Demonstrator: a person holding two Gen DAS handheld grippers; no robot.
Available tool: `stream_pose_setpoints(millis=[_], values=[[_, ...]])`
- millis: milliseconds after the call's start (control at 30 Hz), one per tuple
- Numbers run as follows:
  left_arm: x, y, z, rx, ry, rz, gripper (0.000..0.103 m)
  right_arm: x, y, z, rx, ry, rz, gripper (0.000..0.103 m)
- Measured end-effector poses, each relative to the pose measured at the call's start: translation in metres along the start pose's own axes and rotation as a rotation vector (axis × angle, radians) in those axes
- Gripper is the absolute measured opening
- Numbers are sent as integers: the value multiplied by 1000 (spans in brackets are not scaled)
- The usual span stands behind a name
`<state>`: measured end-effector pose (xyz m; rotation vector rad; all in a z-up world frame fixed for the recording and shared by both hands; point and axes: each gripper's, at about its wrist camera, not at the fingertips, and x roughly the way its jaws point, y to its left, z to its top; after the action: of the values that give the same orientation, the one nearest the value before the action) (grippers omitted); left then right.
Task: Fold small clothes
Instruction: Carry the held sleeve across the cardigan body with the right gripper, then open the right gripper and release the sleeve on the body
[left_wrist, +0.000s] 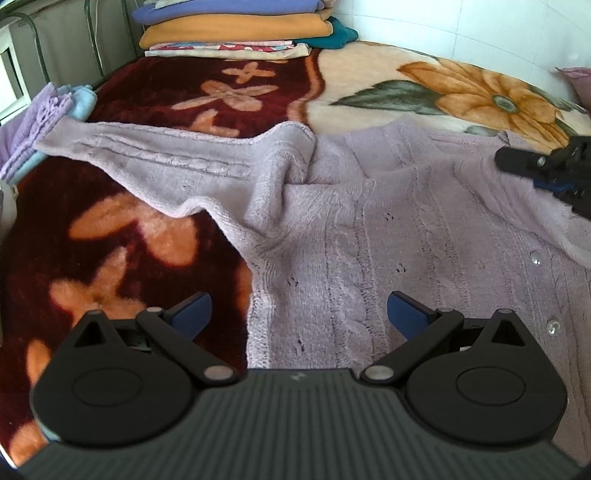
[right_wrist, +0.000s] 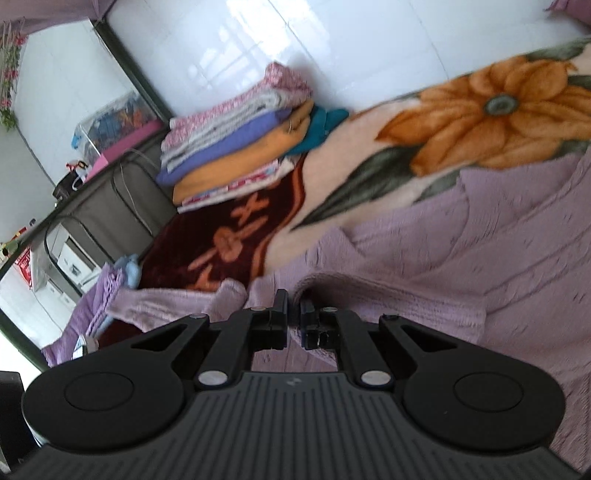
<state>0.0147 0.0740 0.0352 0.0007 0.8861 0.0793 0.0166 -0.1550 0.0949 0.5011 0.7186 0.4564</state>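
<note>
Lilac knit directly under my left gripper (left_wrist: 298, 314): jaws spread wide, blue pads (left_wrist: 406, 314) apart, nothing between them, hovering over the cardigan's hem edge without a clear touch. To the left of that gripper, bare floral blanket (left_wrist: 122, 229). Ahead and left, one sleeve (left_wrist: 147, 153) runs out flat across the blanket toward a small pile of lilac and blue cloths (left_wrist: 55, 110). Straight ahead, the shoulder is bunched into a ridge. Further ahead, a stack of folded clothes (left_wrist: 236, 33). Ahead and right, the cardigan (left_wrist: 424, 229) body lies spread, button row (left_wrist: 535, 258) toward my right side.

Far right in the left view, my right gripper (right_wrist: 294, 317) sits at the cardigan's far edge. Its own view shows the jaws drawn nearly together with a fold of knit edge between them, so I judge it pinched on the cardigan; the view is blurred, and the depth of the bite is unclear.

Risks, as I judge them: the bite looks shallow, and loose knit could slip out if pulled fast. The bunched shoulder would get folded in as a lump unless flattened first. One-sided pulling could drag the whole garment and skew the sleeve.
</note>
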Motion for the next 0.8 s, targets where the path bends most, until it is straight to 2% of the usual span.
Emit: stream_pose_setpoints(millis=[100,200,267,367,500,600,700,800], values=[[-1,1,-2,-3,-1,1,103,9,4,-5,-5,58,-7,8],[-2,2,-2,-6,-4,-3,103,18,8,-13,-12,104,-12,27],[-4,4,-2,-6,-8,-4,103,21,10,-18,-2,130,2,55],[-7,6,-1,-5,-17,-2,103,17,13,-22,4,138,33,72],[-15,7,2,-2,-40,-6,103,-3,14,-23,-26,144,56,75],[-22,3,7,3,-58,-24,103,-28,7,-22,-43,127,37,79],[-26,-6,12,21,-72,-43,103,-52,-11,-21,-43,108,-31,81],[-28,-20,16,49,-83,-59,103,-73,-30,-21,-56,79,-157,81]])
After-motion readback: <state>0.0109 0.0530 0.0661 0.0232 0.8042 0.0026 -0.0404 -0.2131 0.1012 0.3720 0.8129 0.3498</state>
